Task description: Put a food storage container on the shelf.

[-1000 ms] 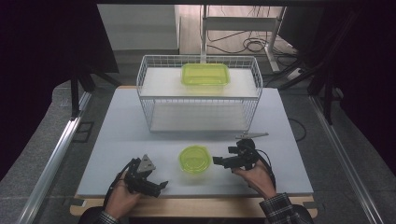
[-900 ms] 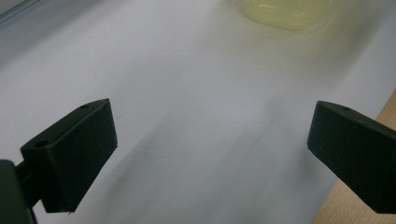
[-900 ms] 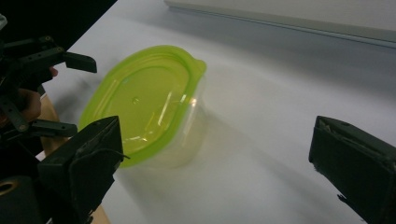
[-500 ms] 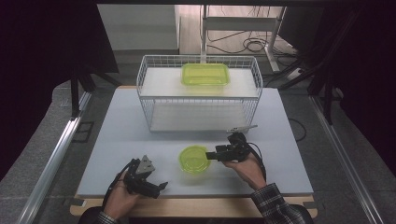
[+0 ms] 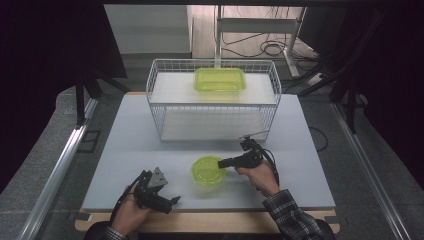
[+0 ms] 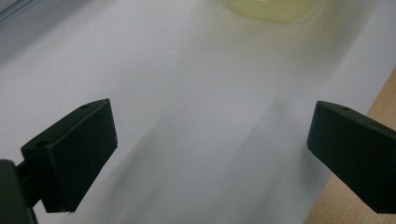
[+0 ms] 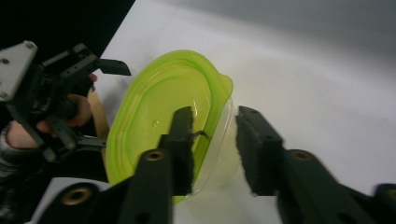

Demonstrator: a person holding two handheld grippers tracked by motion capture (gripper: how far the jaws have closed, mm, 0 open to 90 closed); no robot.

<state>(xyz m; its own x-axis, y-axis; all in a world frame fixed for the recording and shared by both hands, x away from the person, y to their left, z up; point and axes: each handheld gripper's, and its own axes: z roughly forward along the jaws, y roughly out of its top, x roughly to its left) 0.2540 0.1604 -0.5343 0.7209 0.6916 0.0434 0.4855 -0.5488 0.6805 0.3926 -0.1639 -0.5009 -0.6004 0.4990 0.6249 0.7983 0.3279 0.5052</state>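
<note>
**Bowl rim being straddled by the right gripper**

The bowl (image 5: 209,171) is sitting near the table's (image 5: 125,150) front edge, about midway along it. Its right rim is being bracketed by the right gripper (image 7: 215,147): one jaw is being held inside the wall, the other outside, a gap showing, so nothing is being clamped. The left gripper (image 5: 159,196) is being held spread wide and empty toward the front-left corner, with the bowl off to its right. The right hand is judged nearer.
</note>
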